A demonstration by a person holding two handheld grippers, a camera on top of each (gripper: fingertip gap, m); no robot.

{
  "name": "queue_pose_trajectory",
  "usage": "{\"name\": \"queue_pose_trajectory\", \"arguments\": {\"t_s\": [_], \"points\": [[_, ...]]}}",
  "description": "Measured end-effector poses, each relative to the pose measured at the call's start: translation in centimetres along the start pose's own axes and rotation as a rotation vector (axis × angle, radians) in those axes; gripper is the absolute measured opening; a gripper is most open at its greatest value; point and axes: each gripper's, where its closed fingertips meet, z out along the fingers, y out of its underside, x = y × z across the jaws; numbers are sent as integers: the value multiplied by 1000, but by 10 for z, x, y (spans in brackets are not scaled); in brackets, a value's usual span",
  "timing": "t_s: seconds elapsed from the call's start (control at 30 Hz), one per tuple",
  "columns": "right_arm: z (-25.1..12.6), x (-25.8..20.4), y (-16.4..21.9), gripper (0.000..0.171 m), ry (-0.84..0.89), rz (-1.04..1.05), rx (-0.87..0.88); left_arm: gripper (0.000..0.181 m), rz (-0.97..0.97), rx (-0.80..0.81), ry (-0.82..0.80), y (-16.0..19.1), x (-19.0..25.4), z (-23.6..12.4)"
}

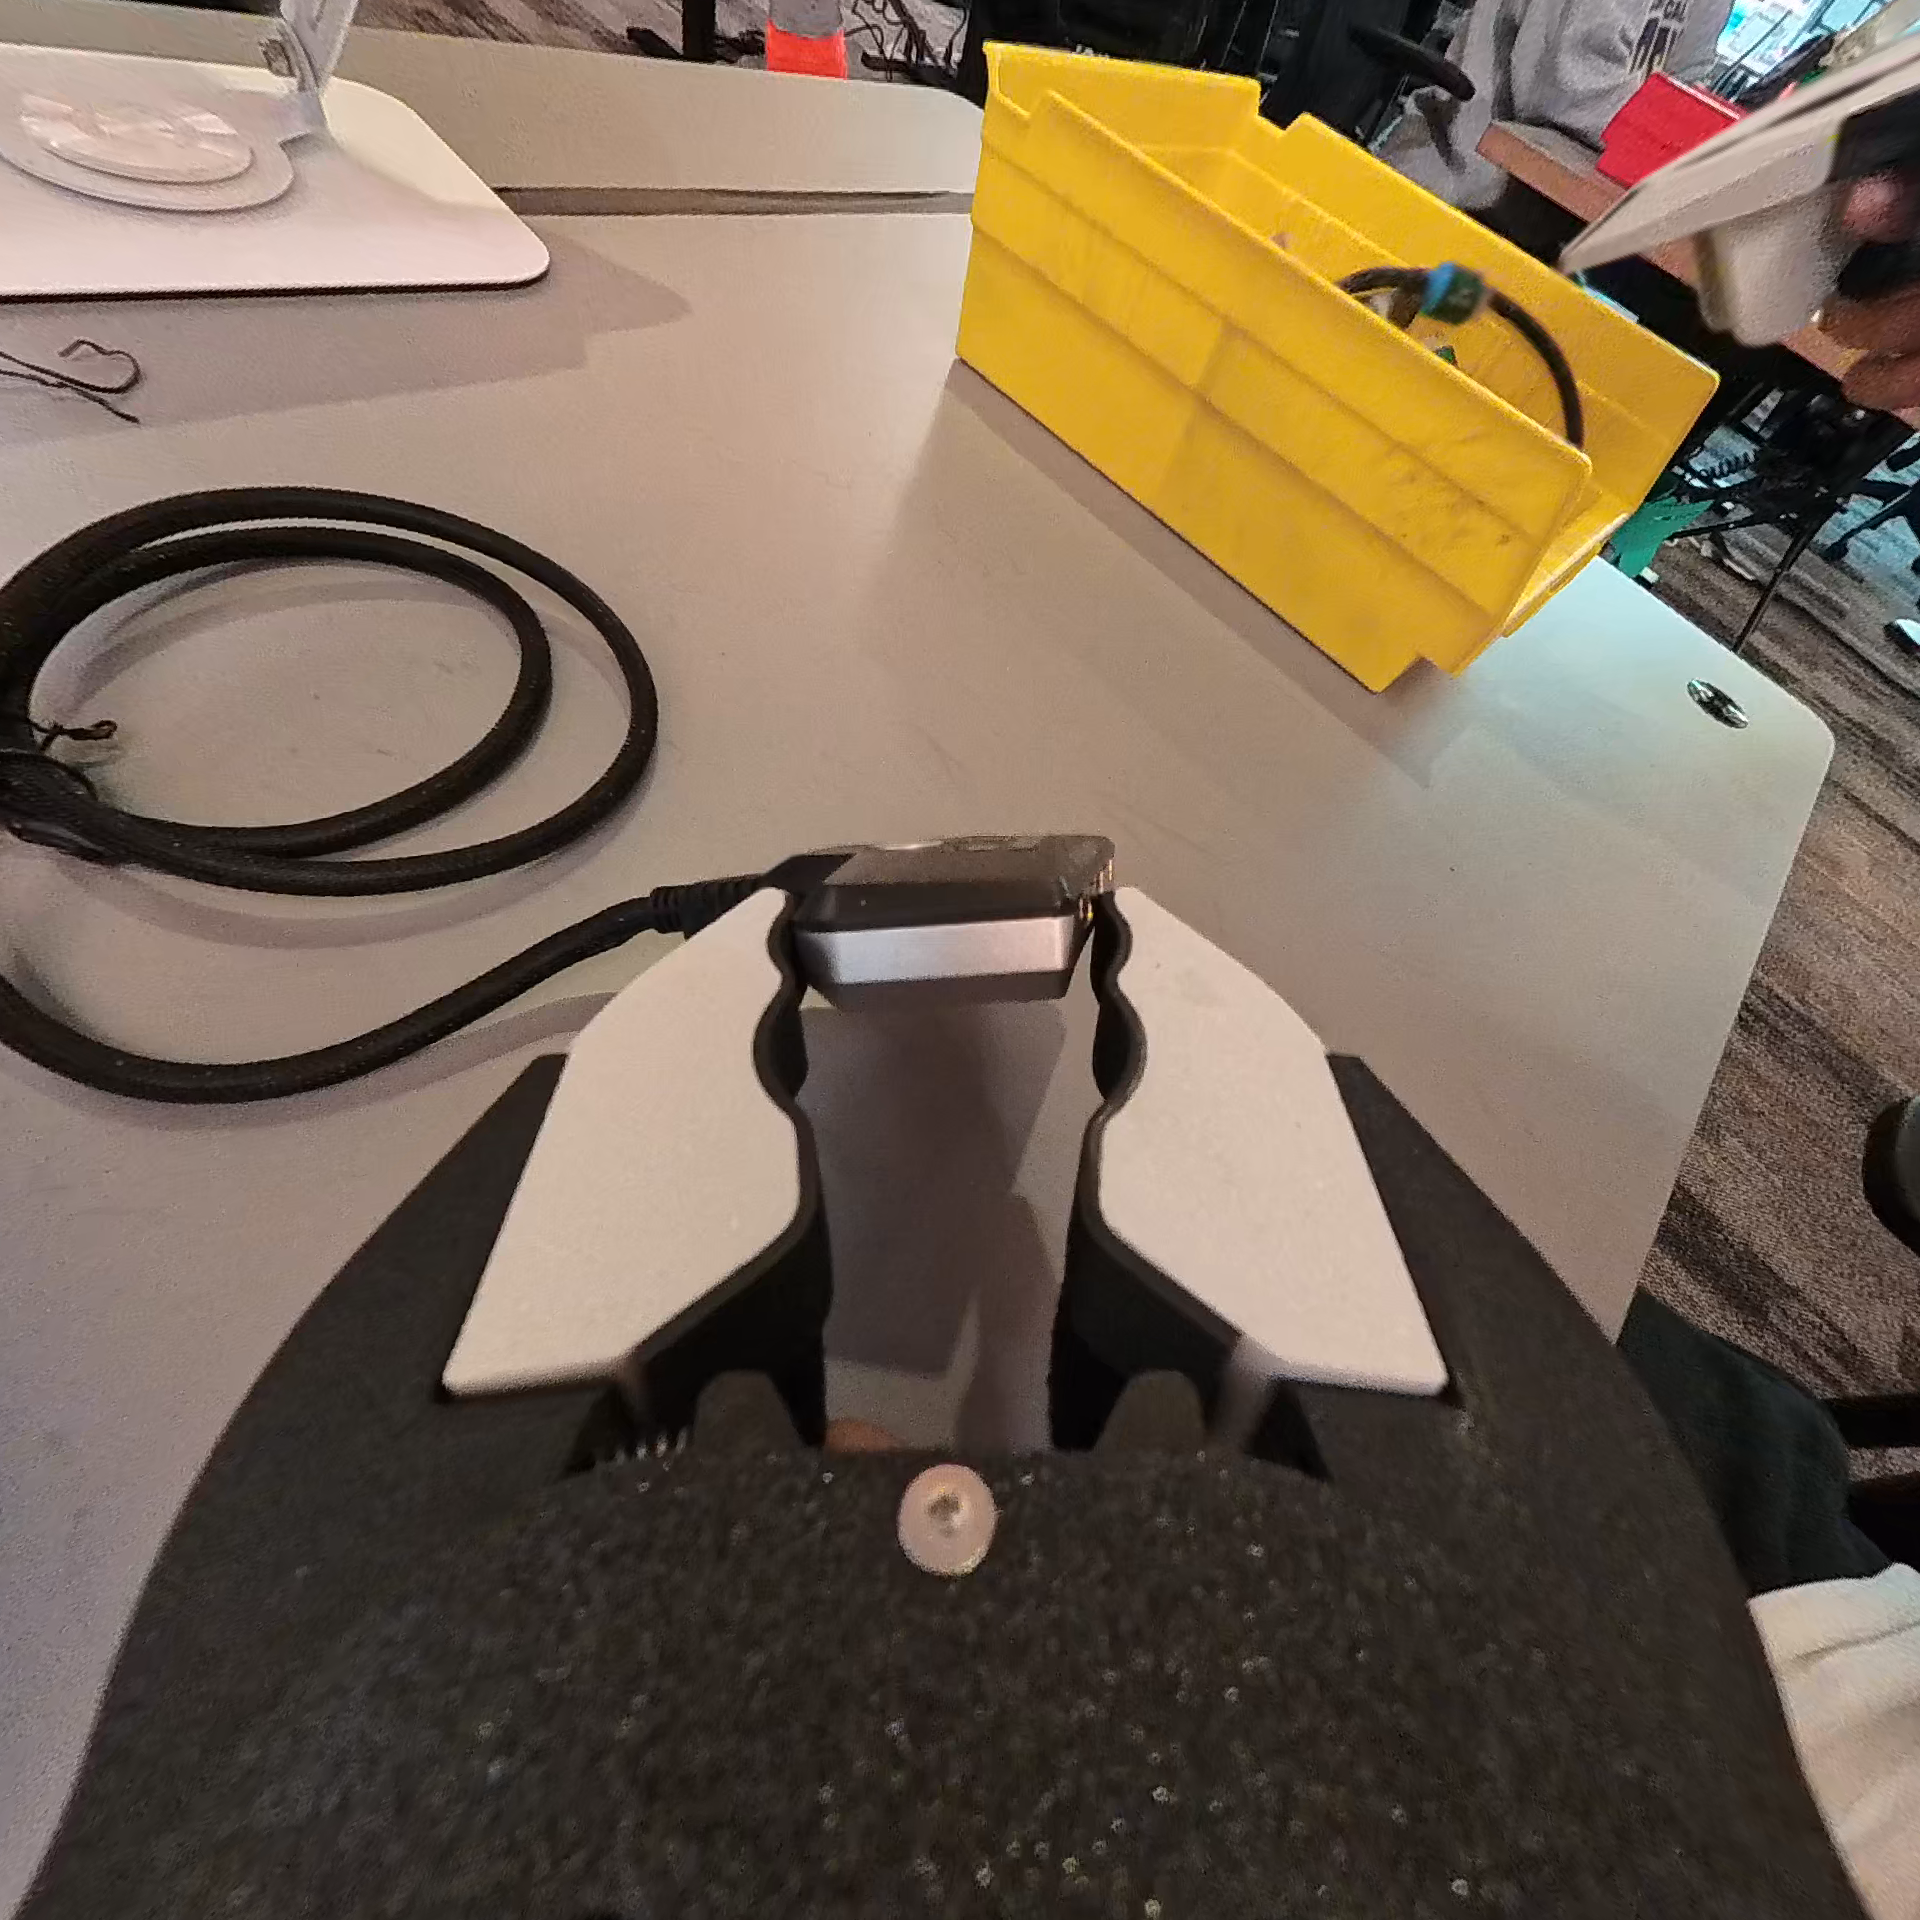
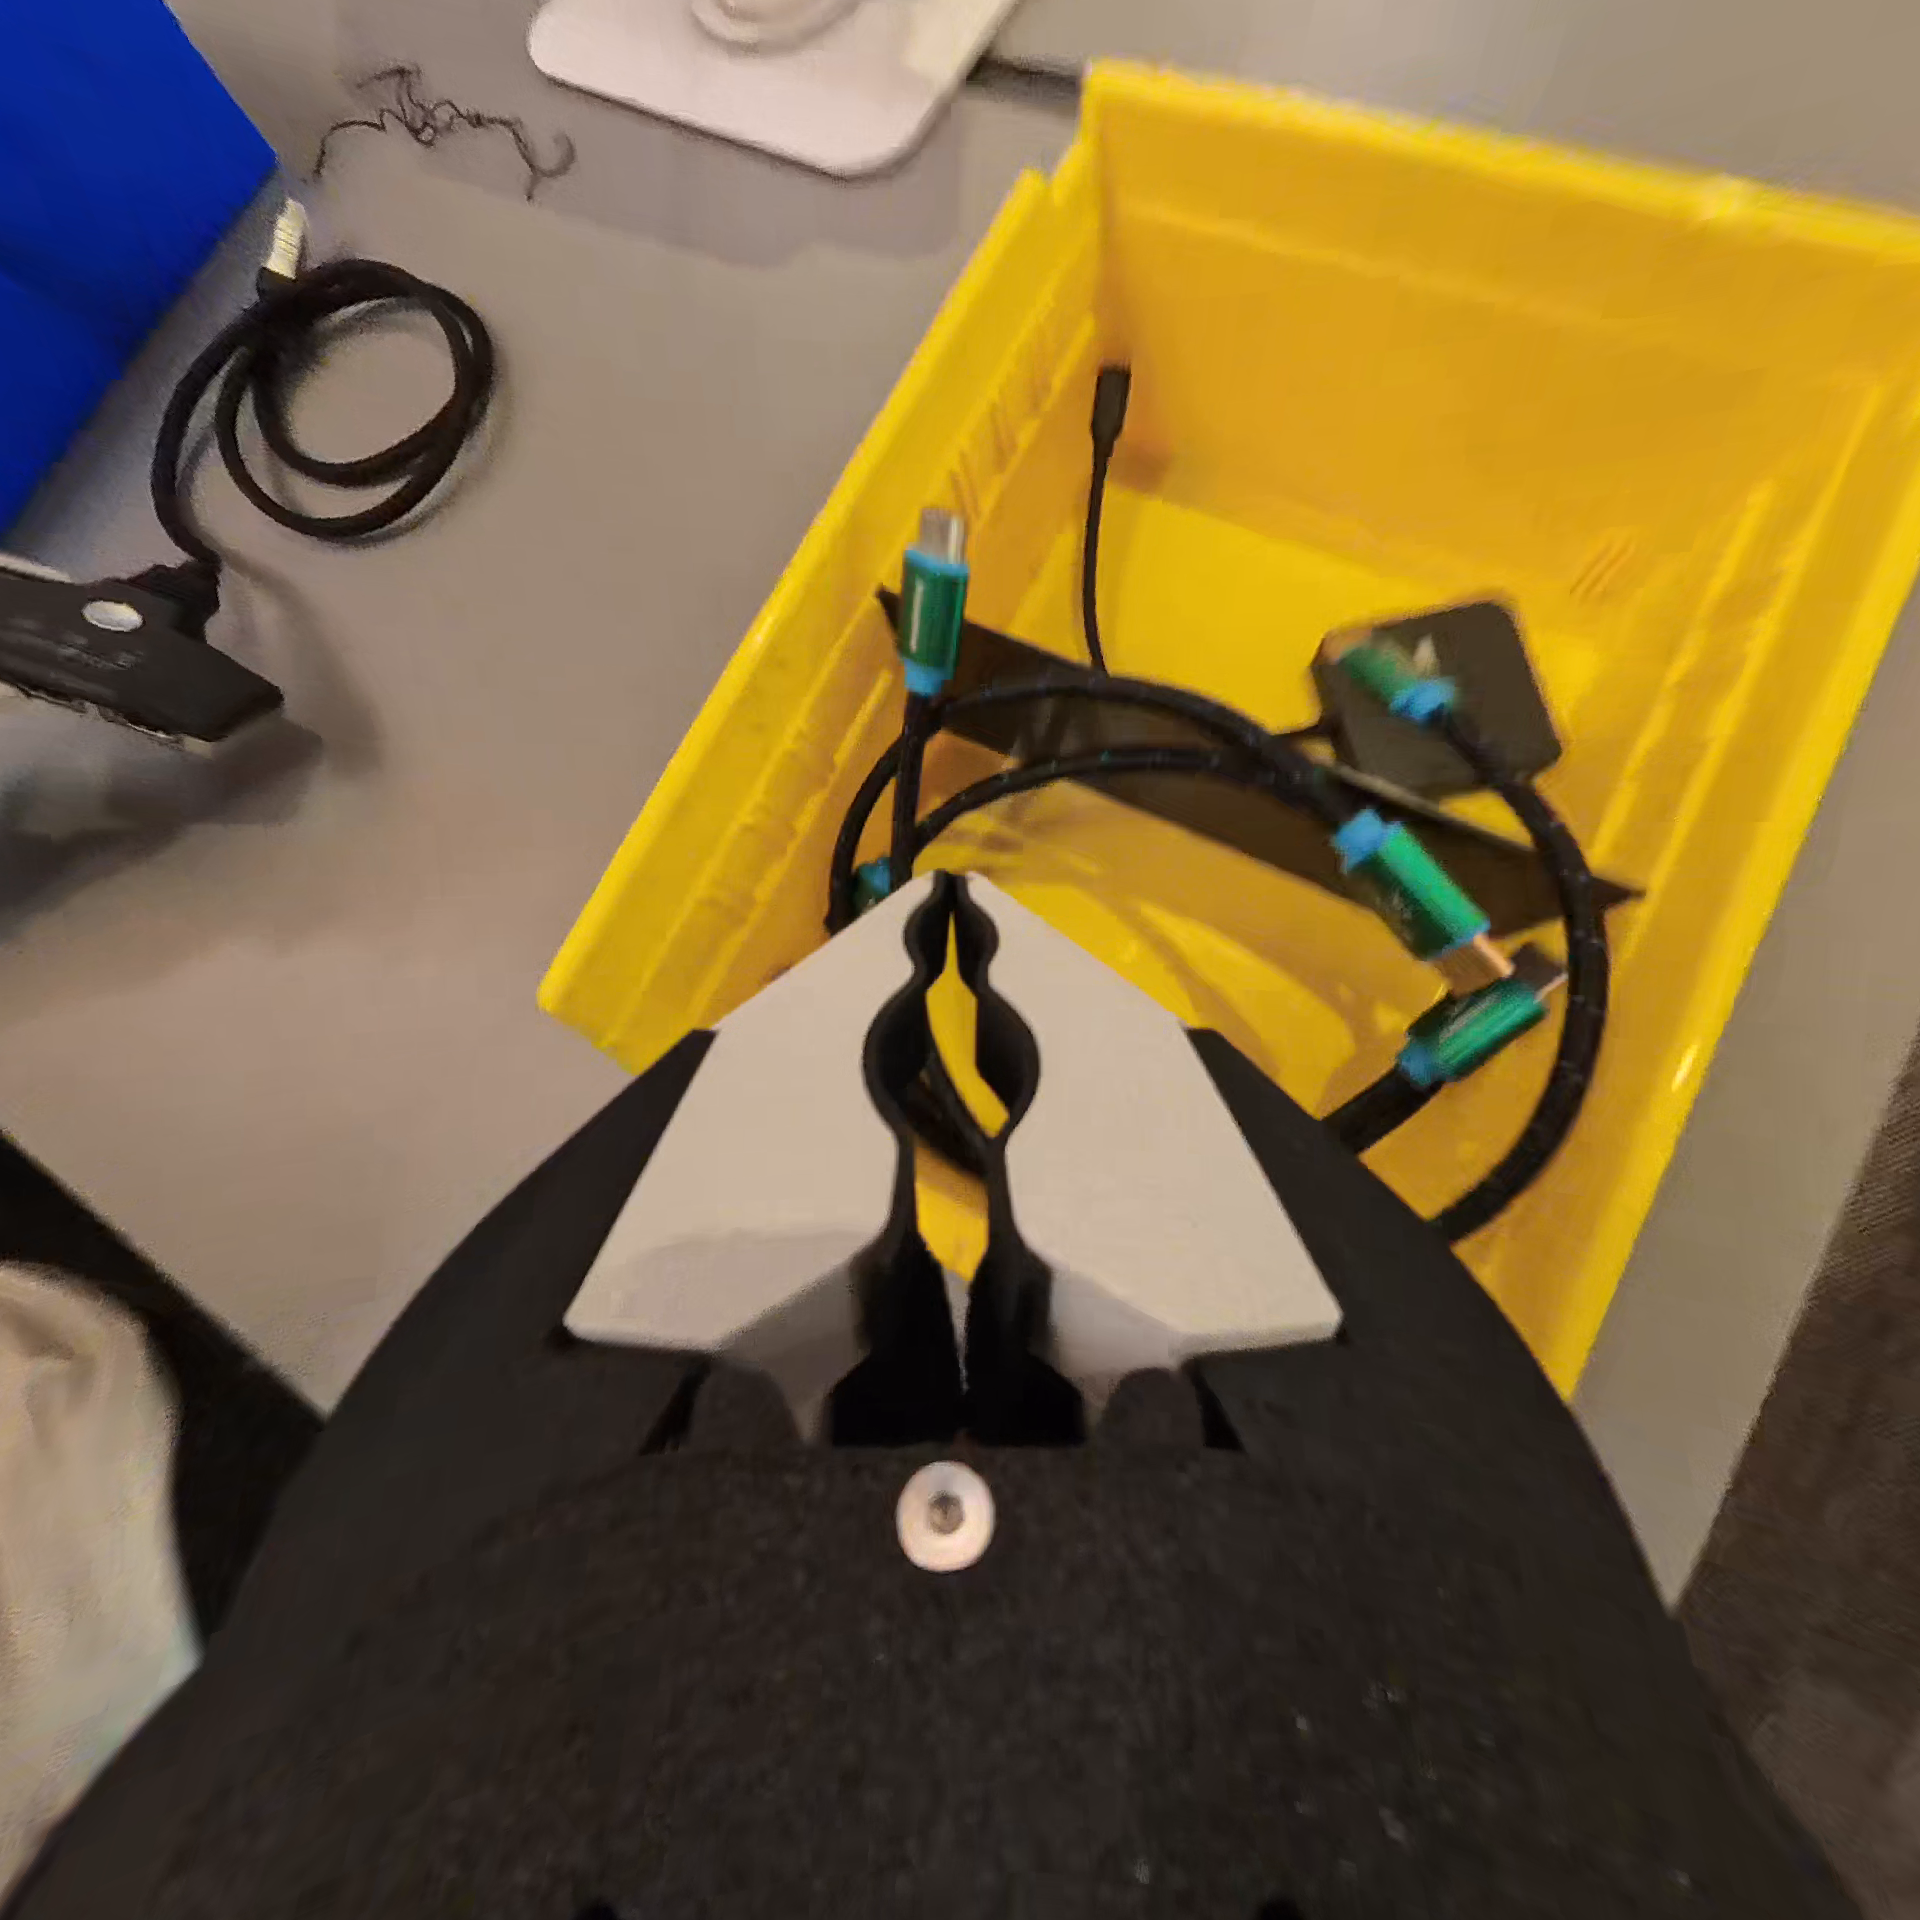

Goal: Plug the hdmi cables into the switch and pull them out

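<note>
My left gripper [image 1: 943, 906] is shut on a small grey HDMI switch [image 1: 935, 954] and holds it by its sides just above the table. A black braided cable [image 1: 436, 831] is plugged into the switch's left end and lies coiled on the table to the left. My right gripper [image 2: 948, 885] is shut above the near-left corner of a yellow bin [image 2: 727, 831]. I see nothing between its tips. In the bin lie HDMI cables with green and blue plugs [image 2: 1403, 883]. One plug [image 2: 930, 613] stands up against the bin wall. The switch [image 2: 114, 665] also shows at the far left of the right wrist view.
The bin [image 1: 1195, 416] stands at the table's right edge [image 1: 1714, 935], with floor beyond. It also holds a black square box [image 2: 1455, 717] and a thin black cable [image 2: 1091, 540]. A white monitor base [image 1: 312, 208] is at the back left. A blue box [image 2: 94, 208] is at far left. Spacing between my two grippers at the tips: around 35 cm. The white monitor base [image 1: 312, 208] lies around 40 cm away from my left fingertips. It turns up in the right wrist view [image 2: 814, 56] as well.
</note>
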Motion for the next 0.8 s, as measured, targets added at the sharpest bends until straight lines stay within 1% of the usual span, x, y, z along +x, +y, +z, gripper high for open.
{"name": "queue_pose_trajectory", "arguments": {"t_s": [0.07, 0.13, 0.2, 0.3, 0.37, 0.43, 0.53, 0.6, 0.67, 0.7, 0.77, 0.8], "points": [[-5, -17, -9, 0, -22, -118, 77, 52, 0, -6, 1, 2, 0, 1], [-8, -28, -13, 0, 9, -204, 117, 52, -1, -9, 1, 2, 0, 2], [-9, -40, -14, 0, 32, -261, 132, 52, 1, -10, 1, 3, 1, 2], [-14, -65, -22, 0, 4, -282, 195, 52, 1, -11, 2, 3, 1, 2], [-13, -87, -24, 0, -54, -290, 223, 52, 2, -3, 5, 2, 1, 1], [-6, -113, -18, 0, -123, -301, 205, 52, 16, 20, 21, -2, 3, -1], [9, -174, -4, 2, -315, -326, 209, 52, 14, 51, 86, -12, 9, -7], [24, -209, 3, 5, -370, -378, 236, 52, -16, 78, 127, -18, 11, -13], [45, -237, 7, 26, -377, -416, 263, 52, -45, 90, 140, -21, 9, -16], [57, -249, 7, 29, -358, -431, 272, 52, -53, 98, 140, -22, 7, -18], [82, -275, 8, 40, -311, -495, 281, 52, -55, 97, 135, -23, 6, -18], [94, -285, 8, 42, -263, -543, 286, 52, -56, 97, 136, -23, 6, -19]]}}
